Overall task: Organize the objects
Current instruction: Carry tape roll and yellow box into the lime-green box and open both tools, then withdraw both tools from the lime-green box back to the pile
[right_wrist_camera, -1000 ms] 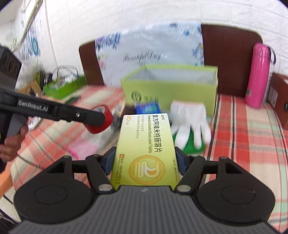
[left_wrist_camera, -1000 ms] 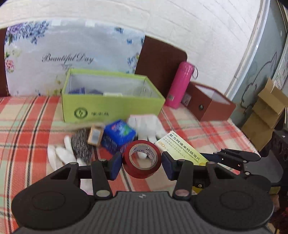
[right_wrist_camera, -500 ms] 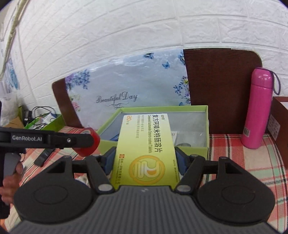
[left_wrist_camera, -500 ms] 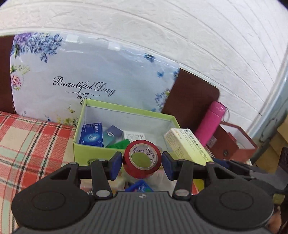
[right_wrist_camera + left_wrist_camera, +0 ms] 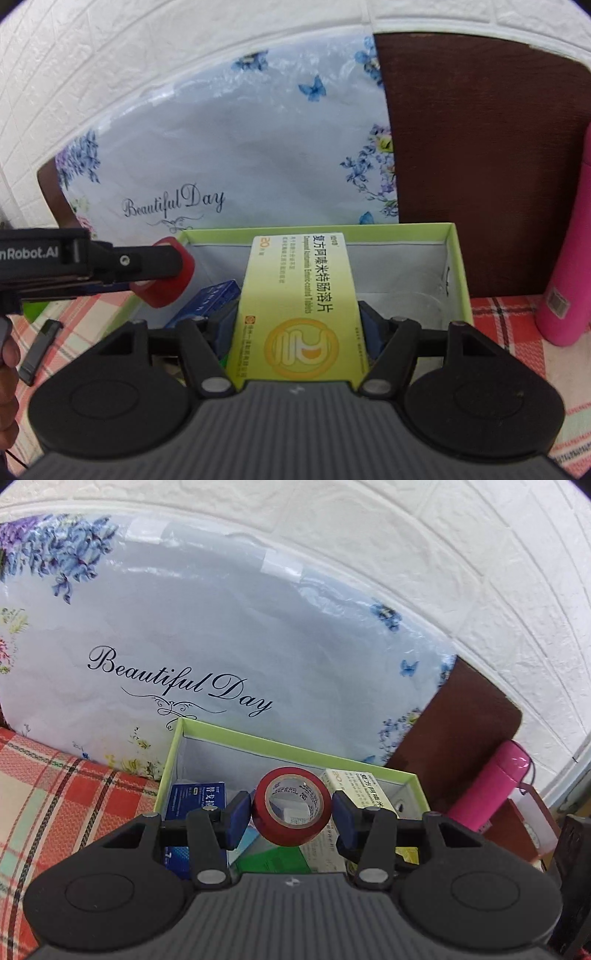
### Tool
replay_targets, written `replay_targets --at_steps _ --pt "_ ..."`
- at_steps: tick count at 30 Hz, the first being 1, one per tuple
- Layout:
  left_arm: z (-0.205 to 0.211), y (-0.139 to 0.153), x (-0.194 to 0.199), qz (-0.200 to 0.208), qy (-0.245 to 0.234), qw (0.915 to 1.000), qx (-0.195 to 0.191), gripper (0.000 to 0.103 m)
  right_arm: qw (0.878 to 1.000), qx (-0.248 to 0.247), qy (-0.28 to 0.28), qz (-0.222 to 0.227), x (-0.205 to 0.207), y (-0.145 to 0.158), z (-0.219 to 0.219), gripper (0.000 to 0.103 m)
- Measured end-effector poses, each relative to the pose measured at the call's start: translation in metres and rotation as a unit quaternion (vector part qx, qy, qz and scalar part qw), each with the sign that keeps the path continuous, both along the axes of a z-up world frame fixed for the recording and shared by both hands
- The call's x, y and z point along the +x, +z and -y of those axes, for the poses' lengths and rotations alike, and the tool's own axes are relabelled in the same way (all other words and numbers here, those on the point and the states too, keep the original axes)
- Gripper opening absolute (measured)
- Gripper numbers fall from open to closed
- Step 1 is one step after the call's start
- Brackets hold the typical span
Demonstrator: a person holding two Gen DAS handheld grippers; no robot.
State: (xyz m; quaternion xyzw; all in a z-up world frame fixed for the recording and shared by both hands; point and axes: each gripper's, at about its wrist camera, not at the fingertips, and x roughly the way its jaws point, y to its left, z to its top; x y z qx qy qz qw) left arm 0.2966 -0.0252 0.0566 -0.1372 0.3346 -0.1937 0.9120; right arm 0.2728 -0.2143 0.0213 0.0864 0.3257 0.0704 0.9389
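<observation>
My left gripper point(image 5: 291, 806) is shut on a red tape roll point(image 5: 293, 805) and holds it over the open green box point(image 5: 295, 751). My right gripper point(image 5: 299, 317) is shut on a yellow-green medicine box point(image 5: 299, 306) and holds it over the same green box point(image 5: 456, 258). The medicine box also shows in the left wrist view point(image 5: 360, 786), just right of the tape. The tape and left gripper show in the right wrist view point(image 5: 166, 275) at the box's left edge. A blue carton point(image 5: 195, 799) and other packets lie inside the green box.
A floral "Beautiful Day" bag point(image 5: 221, 646) leans on the white brick wall behind the box. A pink bottle point(image 5: 569, 258) stands to the right, with a brown box point(image 5: 517, 830) beside it. A red plaid cloth point(image 5: 55, 782) covers the table. A dark flat object point(image 5: 38, 350) lies left.
Both grippers have risen and moved forward from the table's front to above the green box, each still holding its object. The view now looks down into the box.
</observation>
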Motion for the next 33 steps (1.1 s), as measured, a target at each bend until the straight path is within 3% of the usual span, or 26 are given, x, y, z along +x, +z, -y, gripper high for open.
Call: replay_targets --at_steps 5,7,9,12,15,19,26,33 --pt "0.004 -0.016 0.018 -0.004 0.005 1.0 0.004 0.051 0.999 -0.04 0.007 -0.003 0.015 -0.014 -0.008 0.066" --pt "0.003 -0.021 0.021 -0.003 0.008 1.0 0.003 0.071 0.998 -0.053 0.023 -0.019 0.022 -0.022 -0.01 0.067" --pt "0.002 -0.023 0.02 -0.002 0.015 0.9999 0.008 0.076 0.997 -0.056 0.036 -0.029 0.022 -0.028 -0.011 0.075" --pt "-0.001 -0.025 0.017 0.003 0.011 0.9998 0.013 0.076 0.997 -0.051 0.052 -0.023 0.014 -0.03 -0.012 0.088" --pt "-0.005 -0.025 0.014 -0.009 0.016 0.9998 0.011 0.076 0.996 -0.081 0.04 -0.001 0.004 -0.025 -0.017 0.1" --pt "-0.008 -0.016 -0.001 0.002 0.016 0.9998 0.009 0.076 0.996 -0.083 0.041 0.005 -0.006 -0.014 -0.014 0.1" --pt "-0.009 0.011 -0.052 0.015 0.057 0.997 0.051 0.077 0.997 -0.068 0.042 0.02 -0.041 0.01 -0.004 0.103" --pt "-0.005 0.015 -0.102 0.034 0.065 0.9934 0.088 0.077 0.997 -0.053 0.032 0.038 -0.097 0.015 -0.003 0.103"
